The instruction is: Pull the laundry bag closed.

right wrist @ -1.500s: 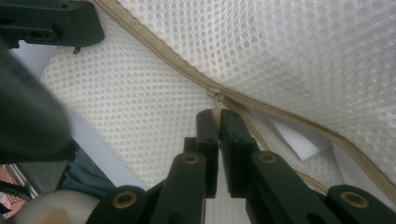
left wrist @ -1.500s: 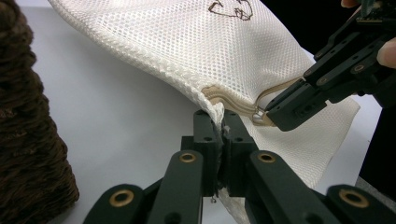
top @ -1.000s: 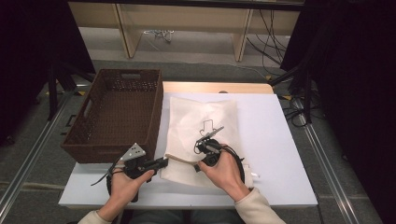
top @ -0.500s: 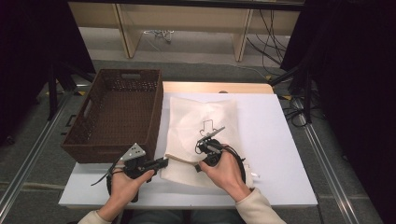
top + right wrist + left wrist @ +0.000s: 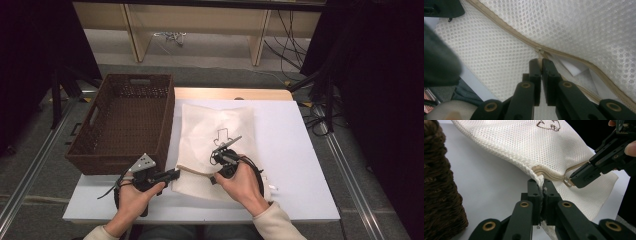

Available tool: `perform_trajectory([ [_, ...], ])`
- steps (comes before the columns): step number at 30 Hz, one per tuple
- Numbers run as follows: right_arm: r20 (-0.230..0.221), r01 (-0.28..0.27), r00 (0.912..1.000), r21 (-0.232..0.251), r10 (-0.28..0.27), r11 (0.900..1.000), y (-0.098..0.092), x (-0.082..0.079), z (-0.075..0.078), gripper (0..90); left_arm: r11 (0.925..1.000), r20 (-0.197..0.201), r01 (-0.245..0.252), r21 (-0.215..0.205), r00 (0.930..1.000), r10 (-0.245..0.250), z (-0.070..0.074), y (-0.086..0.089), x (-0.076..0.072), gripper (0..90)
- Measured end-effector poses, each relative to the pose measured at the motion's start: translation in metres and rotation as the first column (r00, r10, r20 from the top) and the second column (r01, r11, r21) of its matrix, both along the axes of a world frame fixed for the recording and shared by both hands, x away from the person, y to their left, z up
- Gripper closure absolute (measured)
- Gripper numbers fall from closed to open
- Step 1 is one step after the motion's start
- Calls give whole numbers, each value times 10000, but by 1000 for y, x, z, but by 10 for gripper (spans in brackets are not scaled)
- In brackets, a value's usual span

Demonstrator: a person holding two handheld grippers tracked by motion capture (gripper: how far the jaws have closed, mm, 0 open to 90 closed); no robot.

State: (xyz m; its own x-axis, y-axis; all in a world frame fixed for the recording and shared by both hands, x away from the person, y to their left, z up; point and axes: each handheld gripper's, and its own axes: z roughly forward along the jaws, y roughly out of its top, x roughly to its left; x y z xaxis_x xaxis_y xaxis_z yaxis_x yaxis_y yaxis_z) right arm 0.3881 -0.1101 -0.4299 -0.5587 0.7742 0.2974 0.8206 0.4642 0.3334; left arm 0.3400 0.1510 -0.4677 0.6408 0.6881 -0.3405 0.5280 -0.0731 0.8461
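A white mesh bag (image 5: 215,125) with a dark printed mark lies flat on the white table (image 5: 292,150). A tan zipper (image 5: 551,176) runs along its near edge. My left gripper (image 5: 176,172) (image 5: 542,183) is shut on the bag's corner at the zipper's end and holds it slightly off the table. My right gripper (image 5: 214,173) (image 5: 541,61) is shut on the zipper pull (image 5: 567,181), just to the right of the left one. In the right gripper view the zipper (image 5: 506,30) is parted behind the slider (image 5: 539,50), and a white patch shows inside.
A dark brown woven basket (image 5: 169,120) (image 5: 439,182) stands on the table's left part, close beside the bag and my left gripper. Bare table surface lies to the right of the bag. Shelving legs and cables are on the floor beyond.
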Motion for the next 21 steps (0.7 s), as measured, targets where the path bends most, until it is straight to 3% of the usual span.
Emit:
perform_trajectory([
  [3,-107,195,9998,-33,-196,9998,-2,0,-1,876,10000,-92,-47,-49,9999,47,0,-1,-1,863],
  [16,61,37,10000,-213,-36,9998,-5,0,-3,876,10000,-120,-87,-31,9999,87,0,-1,-1,863],
  [21,-93,117,9999,-134,-119,9998,-6,0,-2,876,10000,-28,-26,47,10000,26,0,0,0,863],
])
